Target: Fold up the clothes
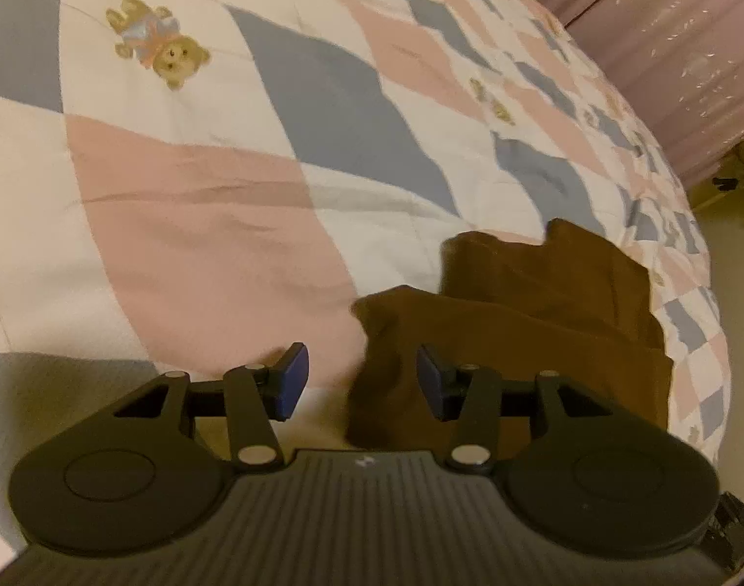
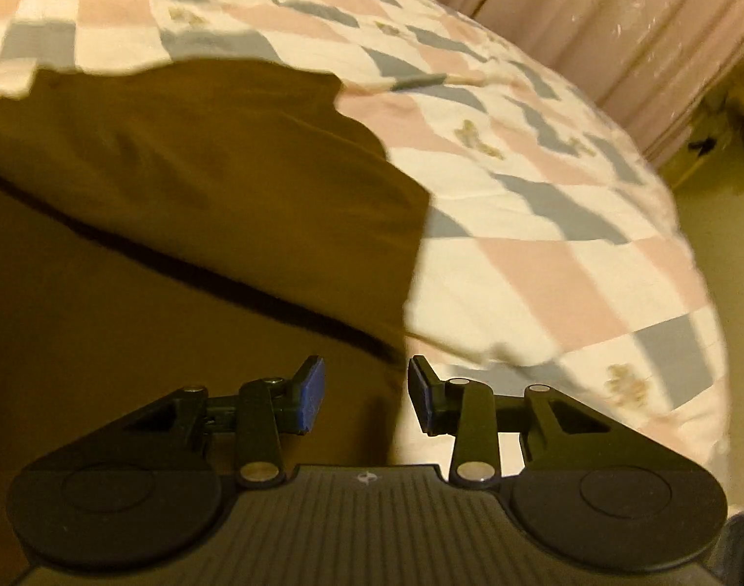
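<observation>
Left wrist view: the left claw (image 1: 357, 383) hangs low over a bed, its blue pads (image 1: 292, 381) spread wide with nothing between them. A brown garment (image 1: 518, 322) lies on the quilt (image 1: 201, 224) just ahead and to the right; its near left corner sits between the pads in the picture, but whether the right pad touches the cloth cannot be told. The garment is bunched into two or three layers, one fold lying over another, and reaches toward the bed's right edge. The quilt is a patchwork of pink, white and grey-blue diamonds, with a teddy bear print (image 1: 157, 44) at far left. A pinkish curtain (image 1: 689, 49) hangs at the far right, beyond the bed.

Right wrist view: the right claw (image 2: 367, 400) also stands with its pads spread and grips nothing. The garment (image 2: 176, 195) fills the left and near part of the frame, a dark crease running diagonally across it from left down toward the claw. Its right edge lies just ahead of the gap between the pads, where brown cloth meets quilt (image 2: 542, 244). The quilt spreads away right and far, and the curtain (image 2: 616, 24) closes the far right. The picture is somewhat blurred.
</observation>
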The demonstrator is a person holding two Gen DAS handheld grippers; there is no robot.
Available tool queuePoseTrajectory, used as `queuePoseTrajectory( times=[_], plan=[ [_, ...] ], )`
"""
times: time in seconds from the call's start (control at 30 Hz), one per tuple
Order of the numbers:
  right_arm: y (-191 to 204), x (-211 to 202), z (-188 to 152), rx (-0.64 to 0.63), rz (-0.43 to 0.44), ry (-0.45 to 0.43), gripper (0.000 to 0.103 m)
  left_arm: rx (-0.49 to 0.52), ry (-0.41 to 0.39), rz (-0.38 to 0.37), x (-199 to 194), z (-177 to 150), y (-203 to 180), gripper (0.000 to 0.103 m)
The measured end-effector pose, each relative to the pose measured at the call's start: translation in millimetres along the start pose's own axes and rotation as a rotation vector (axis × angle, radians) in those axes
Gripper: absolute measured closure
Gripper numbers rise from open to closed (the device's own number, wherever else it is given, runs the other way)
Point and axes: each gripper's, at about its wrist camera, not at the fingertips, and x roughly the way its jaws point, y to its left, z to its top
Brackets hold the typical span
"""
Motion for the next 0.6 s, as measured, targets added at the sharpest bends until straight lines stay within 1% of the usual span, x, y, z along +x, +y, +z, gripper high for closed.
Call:
queuePoseTrajectory(
  times=[0.07, 0.13, 0.2, 0.23, 0.27, 0.3, 0.33, 0.37, 0.4, 0.43, 0.47, 0.6],
  plan=[
    [20, -8, 7, 0.003, 0.055, -0.023, 0.067, 0.007, 0.016, -0.014, 12, 5, -1, 0.06],
    [49, -18, 16, -0.041, 0.126, -0.057, 0.067, 0.018, 0.035, -0.034, 24, 11, -3, 0.06],
    [79, -27, 25, -0.103, 0.191, -0.096, 0.067, 0.05, 0.049, -0.046, 33, 17, -7, 0.07],
    [95, -31, 31, -0.127, 0.217, -0.113, 0.067, 0.071, 0.055, -0.049, 37, 20, -10, 0.095],
    [110, -35, 36, -0.152, 0.243, -0.129, 0.067, 0.09, 0.056, -0.055, 36, 24, -12, 0.096],
    [125, -39, 41, -0.176, 0.269, -0.146, 0.067, 0.11, 0.056, -0.061, 34, 27, -15, 0.096],
    [137, -43, 46, -0.187, 0.289, -0.16, 0.067, 0.134, 0.04, -0.059, 29, 29, -16, 0.095],
    [150, -47, 53, -0.201, 0.318, -0.181, 0.067, 0.151, 0.022, -0.054, 22, 31, -16, 0.09],
    [161, -49, 59, -0.219, 0.328, -0.199, 0.067, 0.166, 0.004, -0.048, 15, 32, -15, 0.089],
    [173, -51, 65, -0.237, 0.339, -0.217, 0.067, 0.168, -0.004, -0.03, 11, 33, -12, 0.08],
    [189, -50, 72, -0.27, 0.34, -0.238, 0.067, 0.163, 0.003, -0.027, 9, 34, -7, 0.071],
    [249, -40, 96, -0.428, 0.329, -0.325, 0.067, 0.118, 0.025, -0.01, 8, 38, 9, 0.07]
  ],
)
